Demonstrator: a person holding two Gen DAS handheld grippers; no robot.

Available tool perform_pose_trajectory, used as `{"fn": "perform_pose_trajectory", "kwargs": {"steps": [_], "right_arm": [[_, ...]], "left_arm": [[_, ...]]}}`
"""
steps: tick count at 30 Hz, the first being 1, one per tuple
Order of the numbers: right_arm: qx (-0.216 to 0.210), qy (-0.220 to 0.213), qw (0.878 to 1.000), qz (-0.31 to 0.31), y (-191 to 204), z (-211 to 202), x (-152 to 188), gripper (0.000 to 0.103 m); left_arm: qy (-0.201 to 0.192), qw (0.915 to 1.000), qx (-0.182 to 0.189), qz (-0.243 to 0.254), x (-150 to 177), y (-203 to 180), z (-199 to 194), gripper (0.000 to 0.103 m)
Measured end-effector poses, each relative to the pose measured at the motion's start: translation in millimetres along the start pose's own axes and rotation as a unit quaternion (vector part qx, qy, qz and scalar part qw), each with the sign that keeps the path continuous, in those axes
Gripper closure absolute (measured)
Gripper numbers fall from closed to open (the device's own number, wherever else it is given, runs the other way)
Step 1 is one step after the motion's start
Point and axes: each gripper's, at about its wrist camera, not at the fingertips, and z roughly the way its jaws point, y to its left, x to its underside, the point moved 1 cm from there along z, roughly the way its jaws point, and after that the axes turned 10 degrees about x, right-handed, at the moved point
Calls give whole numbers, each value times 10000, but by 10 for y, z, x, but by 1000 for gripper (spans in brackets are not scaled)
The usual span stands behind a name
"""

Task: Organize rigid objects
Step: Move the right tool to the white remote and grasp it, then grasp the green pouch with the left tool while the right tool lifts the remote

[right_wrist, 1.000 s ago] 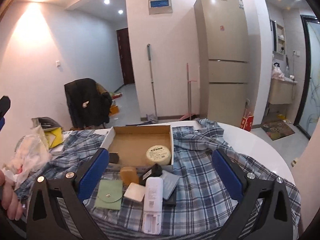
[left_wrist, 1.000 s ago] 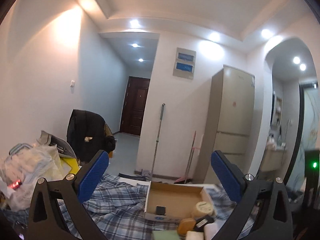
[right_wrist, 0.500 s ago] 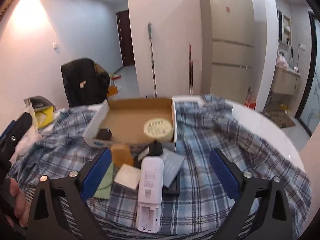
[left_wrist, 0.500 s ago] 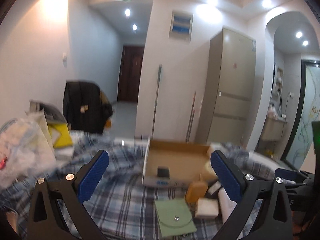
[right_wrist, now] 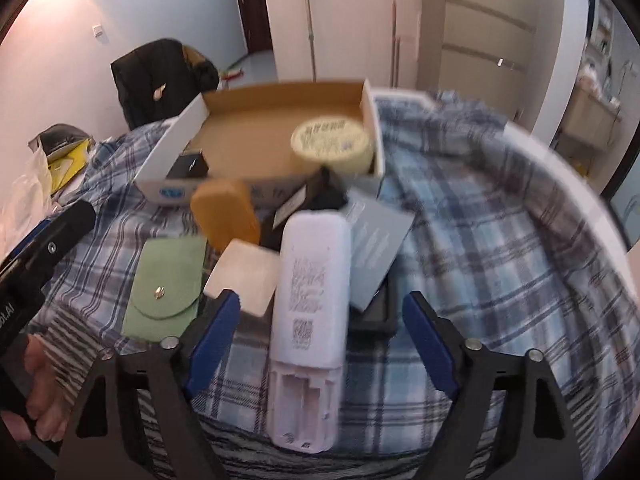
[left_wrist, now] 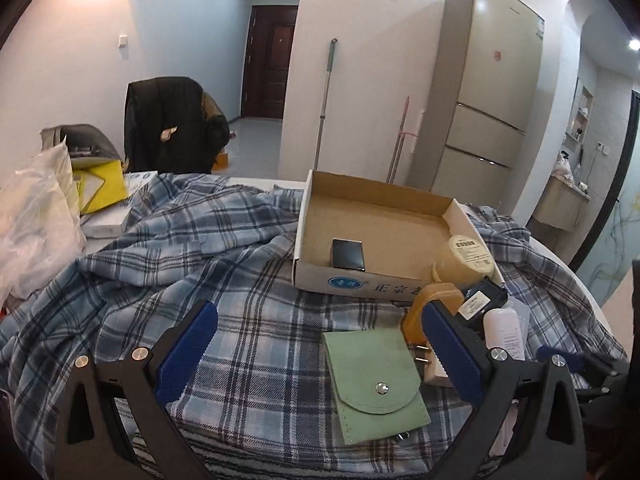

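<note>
1. Left wrist view: we find the left gripper (left_wrist: 320,344) spread wide and empty, its blue pads flanking the green snap pouch (left_wrist: 374,376), which lies flat on the plaid cloth (left_wrist: 180,264). We judge the spread suits the pouch's width for a pickup
2. Same view: the cardboard box (left_wrist: 384,236) sits beyond the pouch, open-topped, holding a small black block (left_wrist: 348,254) and a round cream tin (left_wrist: 464,258); we take it as the collecting place
3. Right wrist view (blurred): the right gripper (right_wrist: 320,340) is likewise wide open and holds nothing, with the white remote (right_wrist: 310,304) lying face-down between its pads, battery bay bare
4. Same view: an orange block (right_wrist: 224,216), a white square block (right_wrist: 244,276) and a grey card (right_wrist: 376,248) crowd just in front of the box, touching one another; gripping the remote risks nudging them
</note>
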Motion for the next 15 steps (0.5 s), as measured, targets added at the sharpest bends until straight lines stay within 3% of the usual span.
{"fn": "perform_pose_trajectory", "kwargs": {"steps": [4,11,15], "right_arm": [[269,0,9995,-152,43,63,29,32],[330,-131,9989,-298,94,5,41,64],[434,-281,9986,-97,-28,-40,-3,64]], "left_arm": [[19,10000,-9,53,4,-33,-3,0],[7,9998,-50,169,6,-75,-14,0],[6,9999,-59,150,4,-60,-14,0]]}}
